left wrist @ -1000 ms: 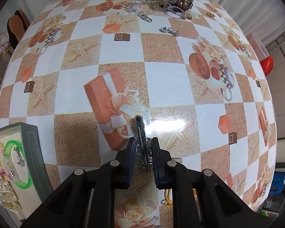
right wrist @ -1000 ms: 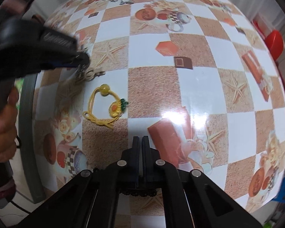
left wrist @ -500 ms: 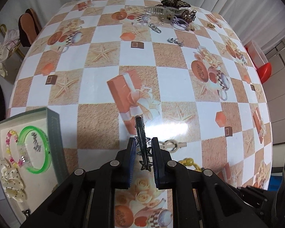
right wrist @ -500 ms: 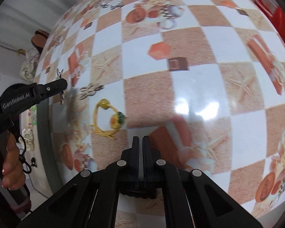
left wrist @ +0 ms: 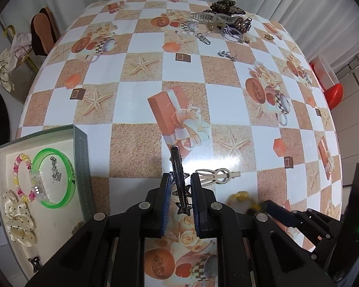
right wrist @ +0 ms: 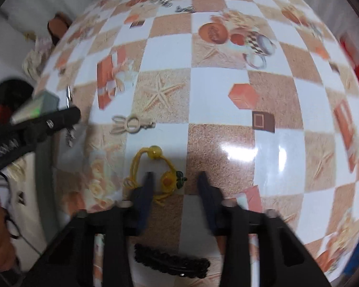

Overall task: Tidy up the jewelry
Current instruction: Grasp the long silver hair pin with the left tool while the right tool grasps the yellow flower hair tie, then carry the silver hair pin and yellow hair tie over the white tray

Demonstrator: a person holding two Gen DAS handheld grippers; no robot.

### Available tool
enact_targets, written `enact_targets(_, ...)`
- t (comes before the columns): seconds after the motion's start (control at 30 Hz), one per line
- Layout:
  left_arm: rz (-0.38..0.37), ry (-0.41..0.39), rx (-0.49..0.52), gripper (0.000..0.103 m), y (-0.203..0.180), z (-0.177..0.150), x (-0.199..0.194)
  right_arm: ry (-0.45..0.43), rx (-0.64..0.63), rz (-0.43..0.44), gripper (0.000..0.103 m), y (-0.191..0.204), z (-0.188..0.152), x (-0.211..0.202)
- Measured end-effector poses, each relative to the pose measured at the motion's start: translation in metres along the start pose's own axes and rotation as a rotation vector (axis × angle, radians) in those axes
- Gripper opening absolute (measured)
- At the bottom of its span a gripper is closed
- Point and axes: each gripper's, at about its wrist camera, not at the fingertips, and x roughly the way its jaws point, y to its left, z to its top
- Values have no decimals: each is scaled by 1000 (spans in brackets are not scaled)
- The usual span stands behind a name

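1. Left gripper [left wrist: 180, 186]: jaws clamped on a dark star clip [left wrist: 179, 181], held above the tabletop [left wrist: 141, 100], clip pointing forward.
2. Right gripper [right wrist: 174, 181]: jaws apart, low over the yellow hair tie [right wrist: 155, 167]; the left jaw overlaps its loop.
3. Tray [left wrist: 82, 157] sits at the tabletop's left edge, holding a green bangle [left wrist: 53, 179], bead bracelet [left wrist: 21, 177] and cream scrunchie [left wrist: 18, 222].
4. Cream clip [left wrist: 215, 175] lies just right of the left gripper.
5. Jewelry pile [left wrist: 222, 21] at the far edge.
6. Black clip [right wrist: 172, 263] lies under the right gripper.
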Motion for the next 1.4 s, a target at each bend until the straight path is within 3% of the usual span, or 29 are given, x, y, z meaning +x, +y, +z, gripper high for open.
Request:
enact_targets(0.13, 0, -4, -8, 22, 4, -5, -6, 6, -4, -7, 14, -1, 0, 0)
enact_targets(0.23, 0, -9, -18, 22, 10, -10, -12, 0, 47, 57, 14, -11, 0, -5)
enact_targets(0.4, 4, -11, -43, 22, 23, -19, -21, -18, 83, 85, 14, -21, 2, -18)
enact_targets(0.73, 39, -27, -110, 22, 61, -47, -45, -60, 68, 129, 14, -7, 16, -48)
enact_targets(1.1, 88, -9, -254, 22, 119, -100, -67, -106, -59, 224, 14, 56, 37, -75)
enact_targets(1.4, 121, -4, -377, 22, 161, -142, -78, -76, -212, 327, 14, 134, 38, -72)
